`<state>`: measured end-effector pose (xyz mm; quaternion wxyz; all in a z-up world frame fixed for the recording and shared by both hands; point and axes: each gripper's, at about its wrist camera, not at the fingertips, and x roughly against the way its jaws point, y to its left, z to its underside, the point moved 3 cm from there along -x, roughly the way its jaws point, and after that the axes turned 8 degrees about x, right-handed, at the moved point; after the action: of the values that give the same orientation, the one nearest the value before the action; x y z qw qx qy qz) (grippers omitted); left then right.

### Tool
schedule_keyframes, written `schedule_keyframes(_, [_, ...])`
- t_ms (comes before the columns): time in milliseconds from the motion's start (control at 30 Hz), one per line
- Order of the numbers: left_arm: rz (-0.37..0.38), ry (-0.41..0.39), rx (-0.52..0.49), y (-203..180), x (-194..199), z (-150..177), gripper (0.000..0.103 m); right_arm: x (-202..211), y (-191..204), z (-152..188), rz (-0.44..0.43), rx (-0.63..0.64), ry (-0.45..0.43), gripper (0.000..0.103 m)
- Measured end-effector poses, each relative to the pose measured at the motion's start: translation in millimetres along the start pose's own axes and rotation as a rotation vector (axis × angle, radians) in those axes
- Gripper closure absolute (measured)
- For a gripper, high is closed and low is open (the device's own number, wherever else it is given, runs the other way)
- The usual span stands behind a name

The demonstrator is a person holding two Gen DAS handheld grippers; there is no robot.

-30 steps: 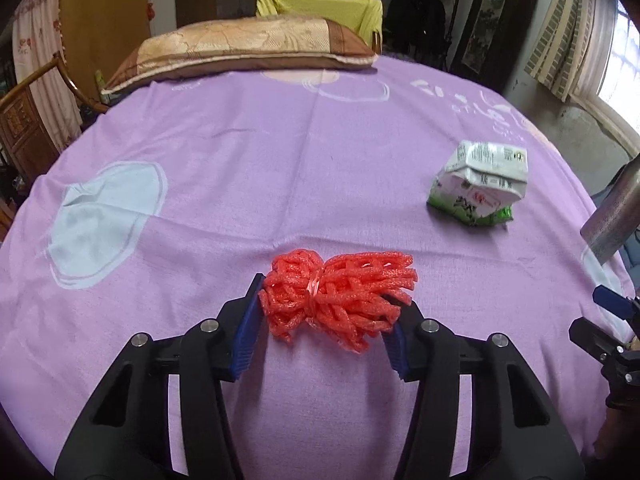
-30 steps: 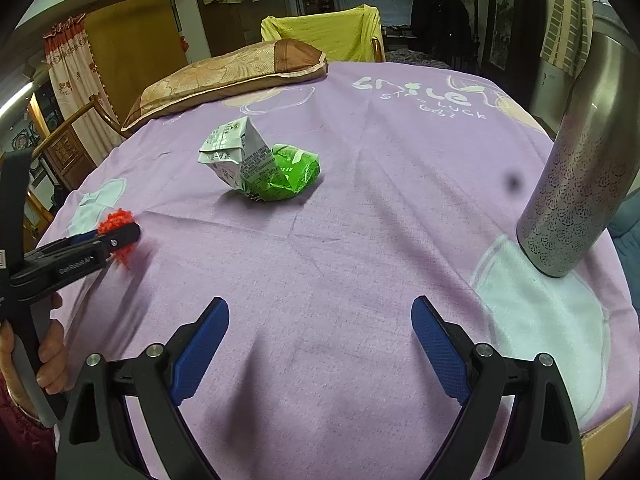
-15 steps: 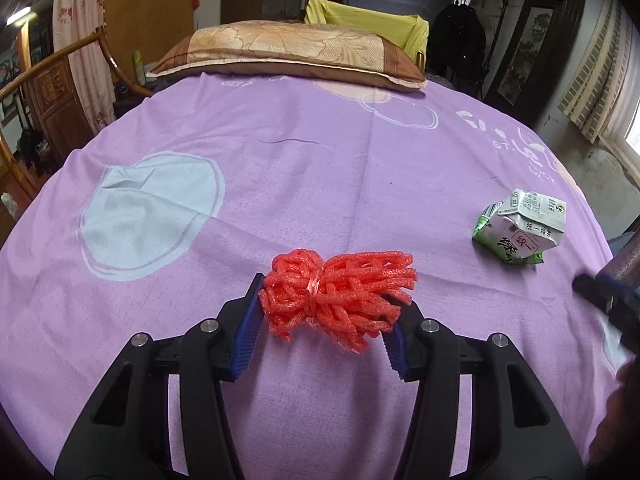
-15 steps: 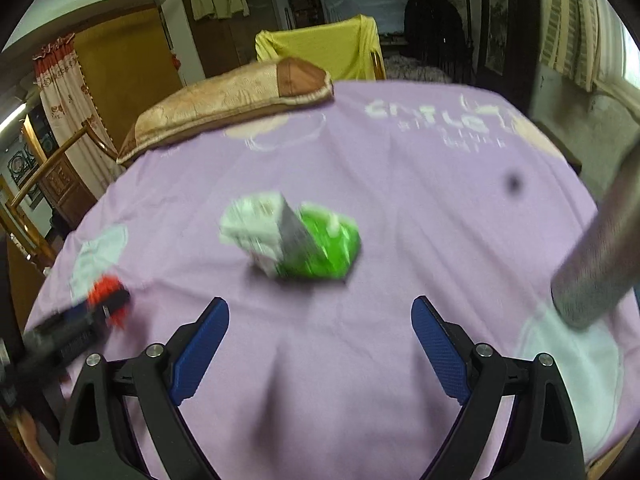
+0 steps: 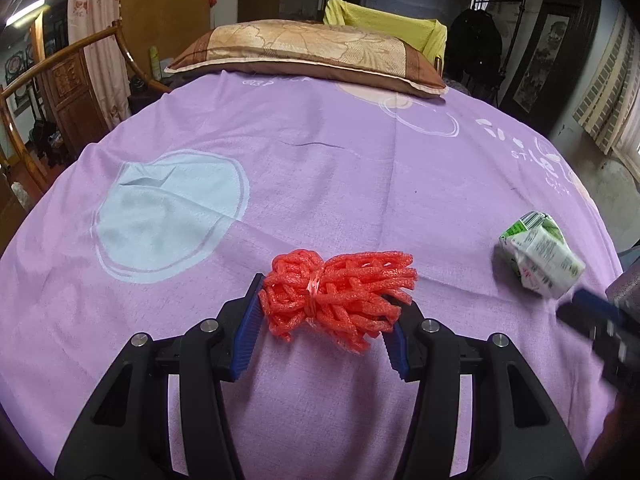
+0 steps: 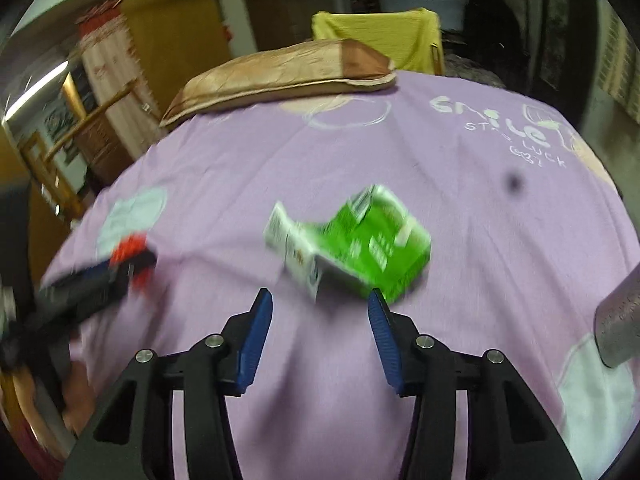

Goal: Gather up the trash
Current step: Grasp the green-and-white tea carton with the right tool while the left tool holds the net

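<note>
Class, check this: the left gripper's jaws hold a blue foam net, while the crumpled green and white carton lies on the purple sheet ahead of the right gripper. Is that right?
One detail is wrong. The foam net in the left gripper is red, not blue, as the left wrist view shows. The carton does lie on the purple sheet ahead of the right gripper.

Landmark: crushed carton [image 6: 352, 248]. Bare purple sheet [image 6: 500, 240] all around it. Metal flask [image 6: 620, 320] stands right; pillow [image 6: 280, 76] far behind.

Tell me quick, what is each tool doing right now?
Left tool: shut on the red foam net.
Right tool: open, jaws just been closing, nothing gripped; the green carton lies just ahead of its tips.
</note>
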<state>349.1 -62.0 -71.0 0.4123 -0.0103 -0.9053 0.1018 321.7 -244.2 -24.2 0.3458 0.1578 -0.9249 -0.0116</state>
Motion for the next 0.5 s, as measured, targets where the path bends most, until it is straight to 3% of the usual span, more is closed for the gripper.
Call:
schedule_keyframes(33, [-0.001, -0.003, -0.002, 0, 0, 0, 0.05, 3, 3, 5, 0.012, 0.021, -0.005, 0.051])
schedule_keyframes(100, [-0.011, -0.004, -0.01, -1, 0, 1, 0.049, 9, 6, 16, 0.045, 0.056, -0.014, 0.038])
schedule_keyframes(333, [-0.017, -0.006, 0.005, 2, 0, -1, 0.049, 13, -5, 19, 0.095, 0.031, -0.043, 0.027])
schedule_keyframes(400, [-0.008, -0.002, 0.017, 4, 1, -1, 0.049, 11, -5, 17, 0.095, 0.031, -0.05, 0.013])
schedule_keyframes(500, [-0.001, 0.005, 0.019, 5, 0, -1, 0.048, 12, -7, 13, 0.102, 0.028, -0.083, 0.007])
